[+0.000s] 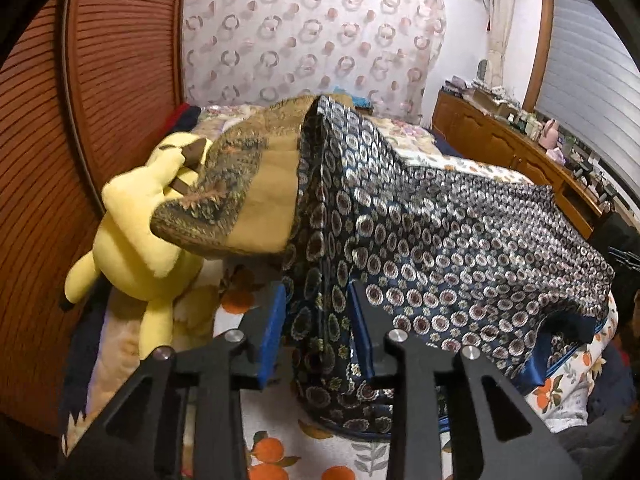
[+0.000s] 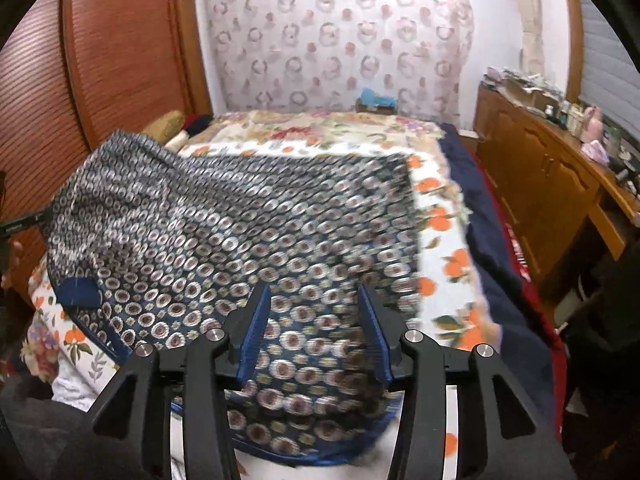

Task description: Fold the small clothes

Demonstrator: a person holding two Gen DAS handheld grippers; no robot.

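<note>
A dark blue garment (image 1: 440,248) with a white-and-maroon ring pattern lies partly spread on the bed. My left gripper (image 1: 316,300) stands with its blue pads either side of a bunched fold of the garment, which hangs down between the fingers; the pads are apart and I cannot tell whether they pinch the cloth. In the right wrist view the garment (image 2: 224,232) covers the near bed and looks blurred. My right gripper (image 2: 314,308) is open, hovering low over the garment's near part, with nothing between its pads.
The bed has a sheet (image 2: 444,216) printed with oranges. A yellow plush toy (image 1: 144,236) and a tan patterned pillow (image 1: 248,188) lie at the left by the wooden louvred wardrobe (image 1: 80,120). A wooden sideboard (image 2: 540,184) with clutter runs along the right.
</note>
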